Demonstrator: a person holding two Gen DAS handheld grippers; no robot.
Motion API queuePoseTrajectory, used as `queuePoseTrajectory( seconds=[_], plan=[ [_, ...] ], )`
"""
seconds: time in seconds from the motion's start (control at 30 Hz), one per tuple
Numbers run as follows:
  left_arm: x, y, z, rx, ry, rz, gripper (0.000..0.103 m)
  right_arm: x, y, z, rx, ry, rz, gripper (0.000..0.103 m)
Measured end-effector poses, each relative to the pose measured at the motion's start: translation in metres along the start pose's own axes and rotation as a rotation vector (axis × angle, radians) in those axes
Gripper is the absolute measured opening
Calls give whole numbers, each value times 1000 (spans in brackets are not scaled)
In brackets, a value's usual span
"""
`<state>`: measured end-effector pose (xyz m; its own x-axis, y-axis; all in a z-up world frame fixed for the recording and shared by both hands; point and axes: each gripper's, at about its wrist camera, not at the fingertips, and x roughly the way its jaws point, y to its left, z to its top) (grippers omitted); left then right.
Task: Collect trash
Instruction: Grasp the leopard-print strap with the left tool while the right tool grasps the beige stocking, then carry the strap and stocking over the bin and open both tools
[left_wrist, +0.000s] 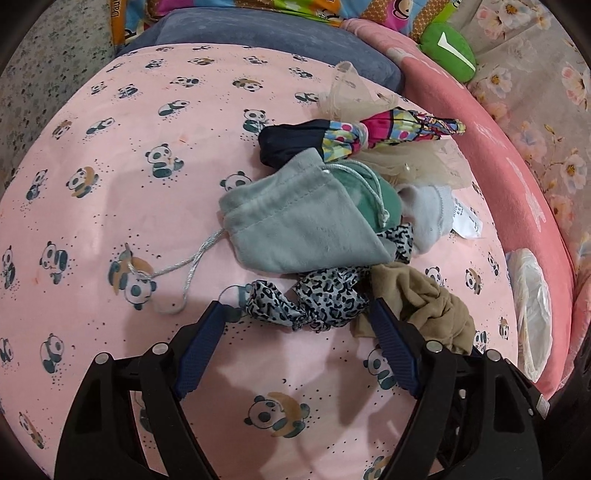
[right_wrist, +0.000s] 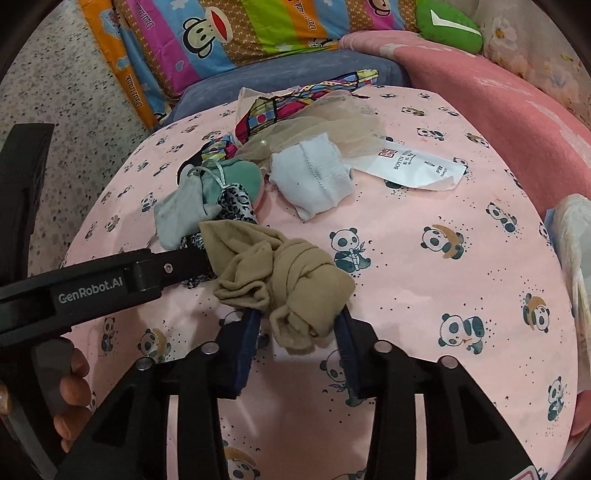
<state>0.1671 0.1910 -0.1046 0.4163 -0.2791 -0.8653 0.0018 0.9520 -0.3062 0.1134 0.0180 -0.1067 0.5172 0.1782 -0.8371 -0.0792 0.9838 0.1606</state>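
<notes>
Left tool: your left tool (left_wrist: 295, 314) hangs spread over the pink panda sheet (left_wrist: 110, 206), its blue fingers (left_wrist: 201, 347) either side of the leopard-print cloth (left_wrist: 317, 299), not closed on it.
Right tool: your right tool (right_wrist: 299, 325) has its fingers (right_wrist: 242, 350) against both sides of the knotted beige stocking (right_wrist: 291, 280); whether it is squeezing, you cannot tell.
Trash pile: a grey drawstring pouch (left_wrist: 295, 221) lies over a green cloth (left_wrist: 373, 195), touching the leopard-print cloth; a white sock (right_wrist: 314, 177) sits just beside them.
Toward the far edge of the bed: a folded multicoloured umbrella (left_wrist: 402, 129) and beige tulle (right_wrist: 332, 122) lie together.
Paper: a white printed tag (right_wrist: 413, 166) rests beside the white sock, nearer the pink blanket (right_wrist: 498, 107).
Right edge: a crumpled clear plastic bag (left_wrist: 532, 306) lies against the pink blanket.
</notes>
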Motion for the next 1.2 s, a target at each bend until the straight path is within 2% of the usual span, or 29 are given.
queuePoseTrajectory(
  seconds=[0.13, 0.17, 0.2, 0.23, 0.3, 0.4, 0.77, 1.2],
  plan=[
    [3, -8, 0, 24, -3, -1, 65, -15, -14, -1, 33, -24, -8, 26],
    [3, -10, 0, 30, -4, 1, 60, -19, -19, 0, 44, -30, -9, 16],
    [4, -13, 0, 38, -4, 2, 51, -22, -22, 0, 52, -34, -16, 15],
    [5, -16, -1, 49, -1, 1, 47, -25, -26, 0, 60, -34, -16, 15],
    [6, -22, -2, 63, 8, -4, 30, -30, -32, 1, 76, -42, -28, 15],
    [6, -28, -4, 65, 19, -15, 20, -38, -40, 0, 89, -58, -37, 14],
    [-22, -77, -16, 150, -15, -54, 17, -82, -70, 0, 153, -159, -55, 14],
    [-48, -175, -25, 310, -49, -141, 17, -140, -132, -7, 275, -283, -101, 14]
  ],
)
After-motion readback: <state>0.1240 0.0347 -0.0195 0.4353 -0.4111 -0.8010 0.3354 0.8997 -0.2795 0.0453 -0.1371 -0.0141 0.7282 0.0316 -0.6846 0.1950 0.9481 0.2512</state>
